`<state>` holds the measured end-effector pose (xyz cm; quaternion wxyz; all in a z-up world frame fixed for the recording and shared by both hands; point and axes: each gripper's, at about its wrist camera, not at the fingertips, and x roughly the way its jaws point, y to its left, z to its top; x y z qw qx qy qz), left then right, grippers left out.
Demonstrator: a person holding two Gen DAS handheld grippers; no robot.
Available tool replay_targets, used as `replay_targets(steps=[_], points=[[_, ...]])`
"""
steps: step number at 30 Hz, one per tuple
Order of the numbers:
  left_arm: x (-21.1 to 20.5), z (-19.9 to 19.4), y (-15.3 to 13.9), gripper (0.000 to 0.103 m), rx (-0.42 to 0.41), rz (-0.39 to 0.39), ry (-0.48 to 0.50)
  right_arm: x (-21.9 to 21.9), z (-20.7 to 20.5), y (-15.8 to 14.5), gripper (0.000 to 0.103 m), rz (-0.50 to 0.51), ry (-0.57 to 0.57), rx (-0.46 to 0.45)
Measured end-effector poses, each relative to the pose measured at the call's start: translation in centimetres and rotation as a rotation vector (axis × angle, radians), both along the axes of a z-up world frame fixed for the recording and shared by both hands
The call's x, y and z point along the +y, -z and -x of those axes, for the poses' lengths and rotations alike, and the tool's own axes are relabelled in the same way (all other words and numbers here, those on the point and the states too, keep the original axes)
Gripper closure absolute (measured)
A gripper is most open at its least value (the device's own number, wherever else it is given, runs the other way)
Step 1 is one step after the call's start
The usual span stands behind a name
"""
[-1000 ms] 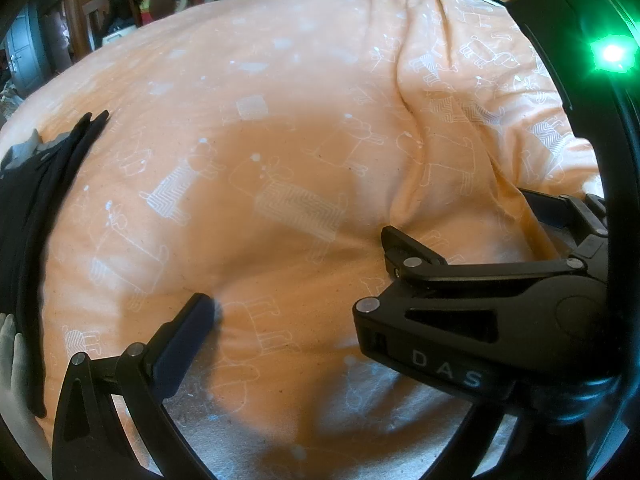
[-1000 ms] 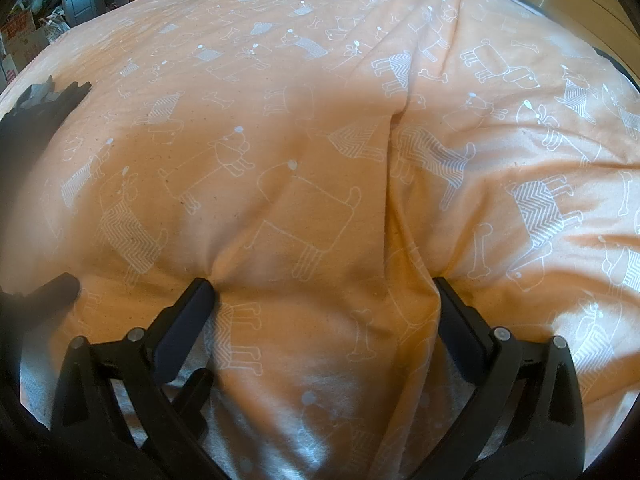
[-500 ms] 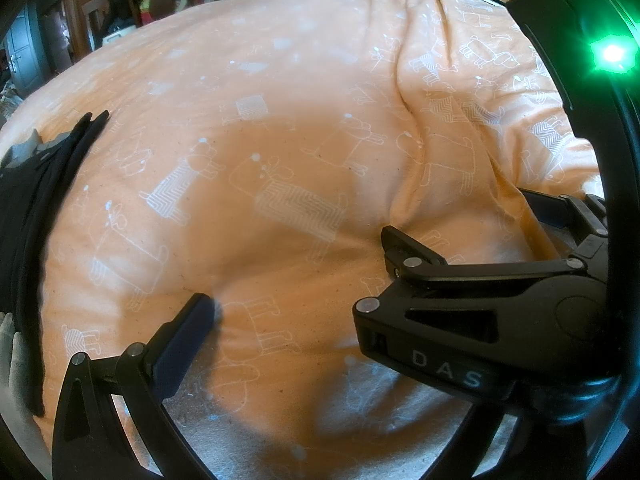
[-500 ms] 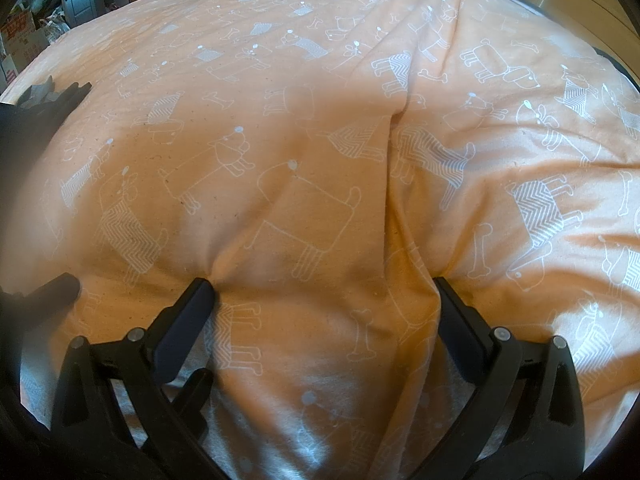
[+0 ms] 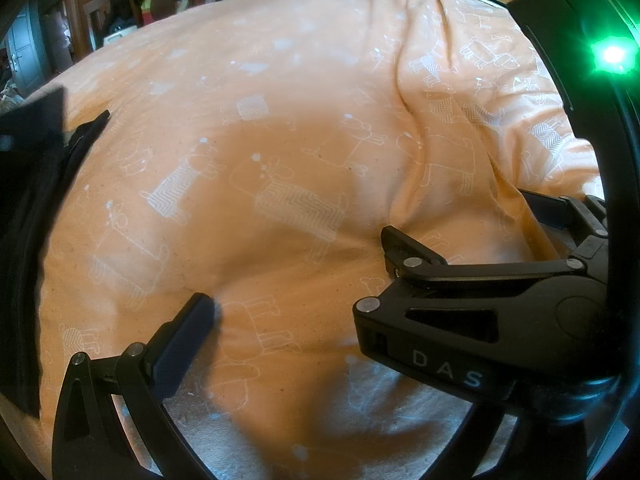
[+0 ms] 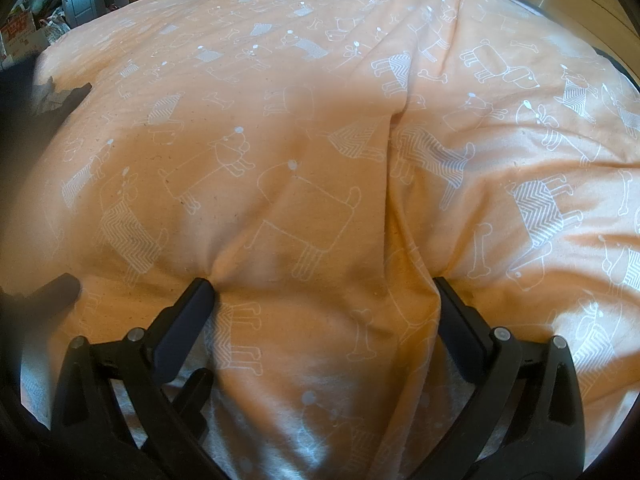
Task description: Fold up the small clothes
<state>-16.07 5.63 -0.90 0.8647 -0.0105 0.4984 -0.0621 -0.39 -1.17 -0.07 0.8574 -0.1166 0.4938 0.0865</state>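
your two grippers rest on a soft orange quilt, matte cotton printed with thin white outlines of dogs, bones and chevron-filled coats. the fabric is puffy and rumpled, and one deep crease runs down its middle toward the right gripper, whose flat black fingers are spread wide, their tips pressing shallow dents into the padding with a rounded bulge of quilt between them. nothing is pinched there. in the left wrist view the right gripper shows from the side as hard, glossy black plastic with silver rivets and the raised letters "das", lying just right of the quilt's centre. of the left gripper only one dark, rubbery finger is visible, touching the quilt; its partner is hidden behind the right gripper, so you cannot tell how wide it stands. the clothes, a limp stack of black fabric with layered straight edges, lie at the quilt's left edge, well apart from both grippers. a green light glows on a curved black rim above the quilt's right side.
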Motion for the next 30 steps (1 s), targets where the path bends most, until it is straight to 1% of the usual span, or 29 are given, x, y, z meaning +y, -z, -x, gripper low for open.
replay_targets(steps=[30], points=[[-0.01,0.02,0.01,0.0,0.0,0.001,0.0,-0.07,0.25,0.05,0.0,0.0,0.001,-0.002]])
